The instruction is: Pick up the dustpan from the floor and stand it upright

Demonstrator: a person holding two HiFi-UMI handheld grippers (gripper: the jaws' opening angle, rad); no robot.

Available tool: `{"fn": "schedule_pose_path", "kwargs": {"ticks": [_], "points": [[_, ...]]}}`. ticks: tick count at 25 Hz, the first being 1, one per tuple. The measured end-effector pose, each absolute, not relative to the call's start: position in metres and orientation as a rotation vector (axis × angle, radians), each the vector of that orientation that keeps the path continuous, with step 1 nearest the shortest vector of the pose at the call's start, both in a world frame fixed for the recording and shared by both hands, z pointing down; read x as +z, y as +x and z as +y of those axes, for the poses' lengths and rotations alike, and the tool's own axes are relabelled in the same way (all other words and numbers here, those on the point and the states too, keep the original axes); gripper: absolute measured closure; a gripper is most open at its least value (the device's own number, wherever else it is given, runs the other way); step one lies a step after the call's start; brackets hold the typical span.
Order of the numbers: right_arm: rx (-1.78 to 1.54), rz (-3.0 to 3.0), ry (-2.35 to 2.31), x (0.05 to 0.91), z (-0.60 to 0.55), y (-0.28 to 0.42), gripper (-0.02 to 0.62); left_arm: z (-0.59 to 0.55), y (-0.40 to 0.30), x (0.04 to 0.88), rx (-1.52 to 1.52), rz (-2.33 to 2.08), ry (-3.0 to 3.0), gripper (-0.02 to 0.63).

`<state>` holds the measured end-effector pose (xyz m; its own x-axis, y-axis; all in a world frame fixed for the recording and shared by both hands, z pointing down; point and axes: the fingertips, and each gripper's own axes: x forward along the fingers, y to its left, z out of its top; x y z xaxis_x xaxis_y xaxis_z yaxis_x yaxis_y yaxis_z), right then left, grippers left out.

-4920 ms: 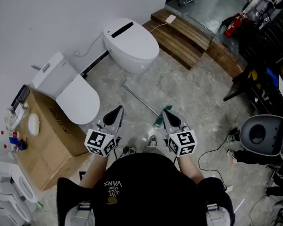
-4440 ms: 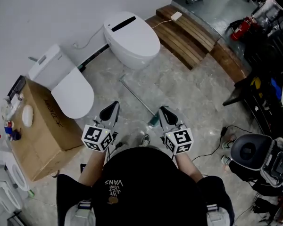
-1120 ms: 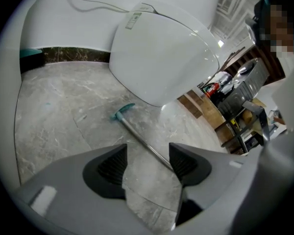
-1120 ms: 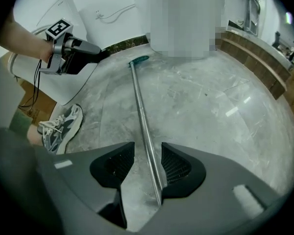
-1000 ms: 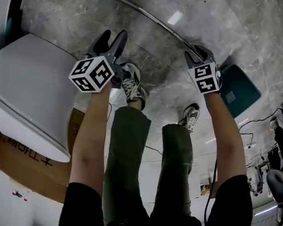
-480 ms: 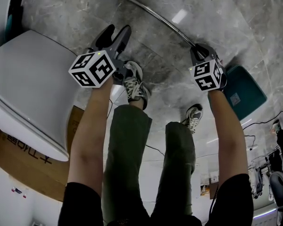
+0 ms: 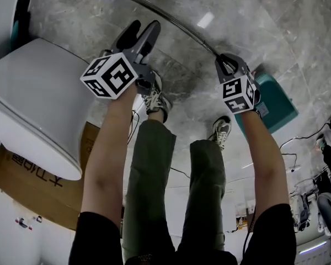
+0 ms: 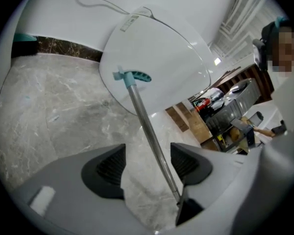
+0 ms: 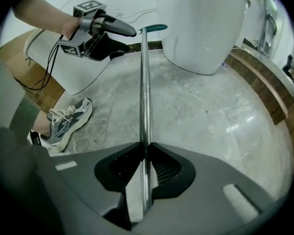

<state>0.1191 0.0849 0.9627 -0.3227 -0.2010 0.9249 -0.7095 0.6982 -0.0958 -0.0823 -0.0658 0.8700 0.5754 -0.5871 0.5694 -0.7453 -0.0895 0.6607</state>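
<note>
Closing right gripper [image 7: 227, 61] jaws, pinched on dustpan handle [image 9: 143, 92]; left gripper [image 7: 139, 31] jaws opening wide, short of it.

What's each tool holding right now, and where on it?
Right tool, jaws closing, clamps the dustpan's metal handle near the pan end. Left tool, opening, holds nothing.

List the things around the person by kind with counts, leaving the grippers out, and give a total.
toilets: 2
dustpan: 1
shoes: 2
cardboard box: 1
total: 6
</note>
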Motion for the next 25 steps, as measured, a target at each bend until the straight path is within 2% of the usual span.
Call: {"fn": "schedule_pose_path", "kwargs": {"ticks": [12, 14, 25], "points": [[0.587, -1.912, 0.681, 0.915, 0.092, 0.12, 0.522, -0.108, -0.041, 0.776, 0.128, -1.041, 1.962, 0.299], [0.587, -1.923, 0.688, 0.908, 0.091, 0.122, 0.522, -0.108, -0.038, 0.765, 0.112, -1.037, 1.986, 0.44], [0.741, -1.951, 0.824, 0.839, 0.092, 0.128, 0.517, -0.09, -0.008, 0.685, 0.04, -0.904, 2.082, 0.474]]}}
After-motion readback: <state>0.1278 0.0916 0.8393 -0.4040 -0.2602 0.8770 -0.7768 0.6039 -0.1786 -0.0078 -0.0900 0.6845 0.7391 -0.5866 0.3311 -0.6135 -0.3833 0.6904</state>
